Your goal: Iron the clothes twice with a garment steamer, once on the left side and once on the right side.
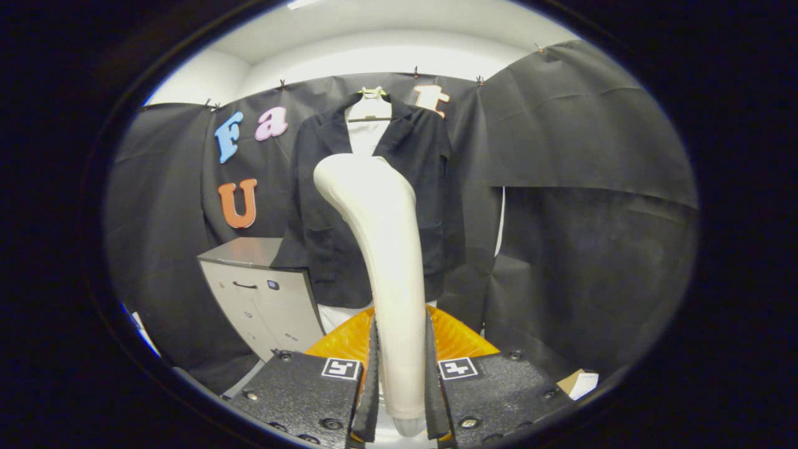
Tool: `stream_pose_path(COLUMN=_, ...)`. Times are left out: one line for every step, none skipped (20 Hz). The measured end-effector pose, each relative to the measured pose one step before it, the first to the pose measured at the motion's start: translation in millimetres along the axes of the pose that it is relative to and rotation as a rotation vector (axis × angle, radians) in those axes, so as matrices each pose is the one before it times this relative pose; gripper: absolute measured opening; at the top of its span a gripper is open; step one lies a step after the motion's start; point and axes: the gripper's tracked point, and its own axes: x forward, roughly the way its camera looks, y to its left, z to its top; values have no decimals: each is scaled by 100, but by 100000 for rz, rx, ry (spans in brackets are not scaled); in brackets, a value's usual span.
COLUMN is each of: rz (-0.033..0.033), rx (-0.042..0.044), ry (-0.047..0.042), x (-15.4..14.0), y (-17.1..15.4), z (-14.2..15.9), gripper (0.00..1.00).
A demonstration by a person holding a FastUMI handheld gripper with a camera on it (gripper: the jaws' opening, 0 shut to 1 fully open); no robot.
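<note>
Gripper clamped on the white garment steamer, with both fingers pressed tight on the low part of its handle. Stands up tall between the fingers, long way pointing up and ahead, with the rounded head at the top bent a bit to the left. Something orange sits low down just behind the handle; hard to tell what it is.

Straight ahead, beyond the steamer head, hangs the dark jacket on a hanger, open at the front with a white shirt inside. Looks well apart from the steamer, not touching yet. Steamer head lined up near the middle of the jacket, so both sides lie about as near. A grey cabinet stands low, left of the jacket, with the jacket's hem resting by its top.

Probably next: push forward to the cloth, then go to one side and run along it. No stroke seems begun yet on either side.
</note>
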Motion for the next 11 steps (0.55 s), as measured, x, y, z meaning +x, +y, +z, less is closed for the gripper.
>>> stream_pose_path(rz=2053, rx=353, ry=-74, x=-1046, y=-111, z=-192, gripper=33)
stream_pose_path(rz=2222, rx=-115, ry=-217, x=-1086, y=-169, z=-242, gripper=33)
stream_pose_path(rz=1574, rx=214, ry=-351, x=-1036, y=-301, z=-244, gripper=33)
stream_pose_path(rz=1457, rx=-338, ry=304, x=-977, y=-301, z=-433, gripper=33)
stream_pose_path(rz=1835, rx=-284, ry=274, x=-967, y=-289, z=-570, gripper=33)
stream_pose_path(rz=1829, rx=167, ry=856, x=-935, y=-155, z=-644, gripper=33)
stream_pose_path(rz=1131, rx=311, ry=1271, x=-731, y=-324, z=-821, gripper=33)
stream_pose_path(rz=673, rx=535, ry=1226, x=-738, y=-249, z=-646, gripper=33)
stream_pose_path(rz=542, rx=342, ry=900, x=-742, y=-251, z=-507, gripper=33)
stream_pose_path(rz=270, rx=599, ry=381, x=-693, y=-155, z=-400, gripper=33)
stream_pose_path(rz=280, rx=482, ry=-2, x=-501, y=-107, z=-303, gripper=32)
